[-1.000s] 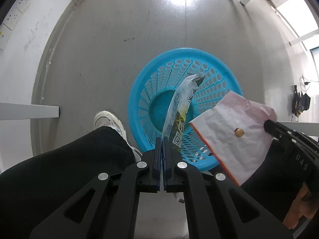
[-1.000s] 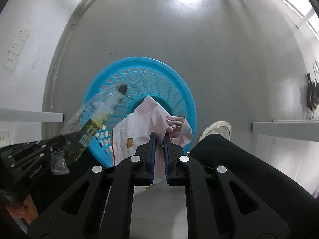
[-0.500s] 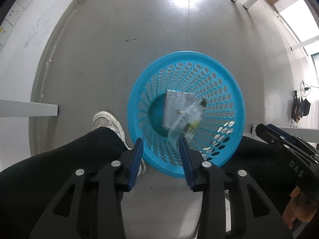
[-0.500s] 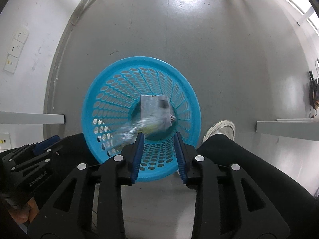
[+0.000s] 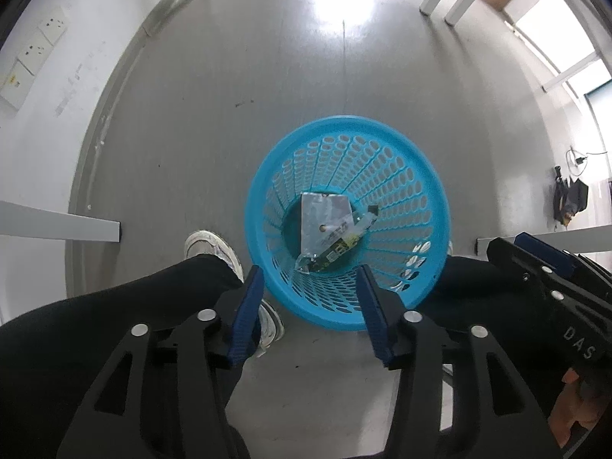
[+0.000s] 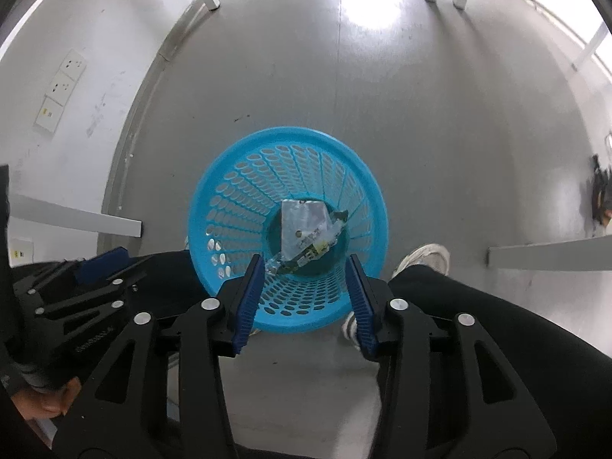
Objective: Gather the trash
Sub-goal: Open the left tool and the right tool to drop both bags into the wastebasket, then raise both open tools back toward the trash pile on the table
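Both grippers hang over a blue basket that stands on the grey floor, and both are empty.

In the left wrist view the left gripper has its jaws spread wide, with the blue pads on either side of the basket's near rim. The trash lies well below and beyond the jaws, at the bottom of the basket: a pale bag lying flat, and a clear wrapper with dark and yellow print lying slantwise across the bag's lower right part, touching it. Nothing sits between the fingers. The right gripper shows at the right edge of this view, beside the basket; its jaw gap cannot be judged from there.

In the right wrist view the right gripper is likewise wide apart, its fingers framing the near side of the basket. The bag and the wrapper lie together on the basket floor, seen in the gap between the jaws but far beneath them, touching neither pad. The left gripper shows at the left edge.

The person's dark trouser legs and white shoes stand close on both sides of the basket. White table legs stand nearby.
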A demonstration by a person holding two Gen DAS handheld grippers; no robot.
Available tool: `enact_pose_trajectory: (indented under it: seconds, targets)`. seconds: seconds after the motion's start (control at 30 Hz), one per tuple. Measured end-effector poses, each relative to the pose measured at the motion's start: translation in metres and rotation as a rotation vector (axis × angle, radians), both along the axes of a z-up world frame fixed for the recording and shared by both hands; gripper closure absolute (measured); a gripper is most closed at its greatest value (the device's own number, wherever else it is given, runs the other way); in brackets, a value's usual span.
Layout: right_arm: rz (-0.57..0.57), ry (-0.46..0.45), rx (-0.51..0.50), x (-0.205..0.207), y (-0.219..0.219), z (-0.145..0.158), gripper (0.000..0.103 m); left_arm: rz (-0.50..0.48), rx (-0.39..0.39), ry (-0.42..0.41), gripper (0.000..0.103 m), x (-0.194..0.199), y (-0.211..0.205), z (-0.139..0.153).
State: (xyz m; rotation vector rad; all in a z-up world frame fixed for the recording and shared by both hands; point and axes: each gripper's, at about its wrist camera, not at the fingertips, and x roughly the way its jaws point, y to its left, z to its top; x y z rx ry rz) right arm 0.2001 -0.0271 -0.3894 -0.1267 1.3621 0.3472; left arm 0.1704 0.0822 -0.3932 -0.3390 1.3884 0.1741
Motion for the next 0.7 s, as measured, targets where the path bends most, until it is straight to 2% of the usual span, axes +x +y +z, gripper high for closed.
enact_pose_trajectory:
  seconds: [0.17, 0.23, 0.3, 0.4, 0.53, 0.7]
  targets:
    - [0.045, -0.051, 0.031, -0.027, 0.001, 0.027, 0.056, 0.033, 0.011, -0.106, 0.049, -0.024, 0.000, 0.038]
    - [0.061, -0.083, 0.058, -0.039, -0.003, 0.042, 0.052, 0.040, 0.007, -0.139, 0.049, -0.035, 0.001, 0.050]
    - [0.067, -0.115, 0.073, -0.052, -0.008, 0.056, 0.050, 0.036, 0.025, -0.156, 0.043, -0.044, -0.002, 0.060]
    - [0.070, -0.168, 0.074, -0.070, -0.015, 0.074, 0.050, 0.016, 0.033, -0.175, 0.040, -0.057, -0.006, 0.074]
    - [0.064, -0.225, 0.095, -0.092, -0.025, 0.097, 0.044, -0.013, 0.021, -0.201, 0.037, -0.074, -0.009, 0.094]
    - [0.070, -0.270, 0.125, -0.113, -0.034, 0.122, 0.041, -0.043, 0.063, -0.276, 0.022, -0.099, -0.011, 0.125]
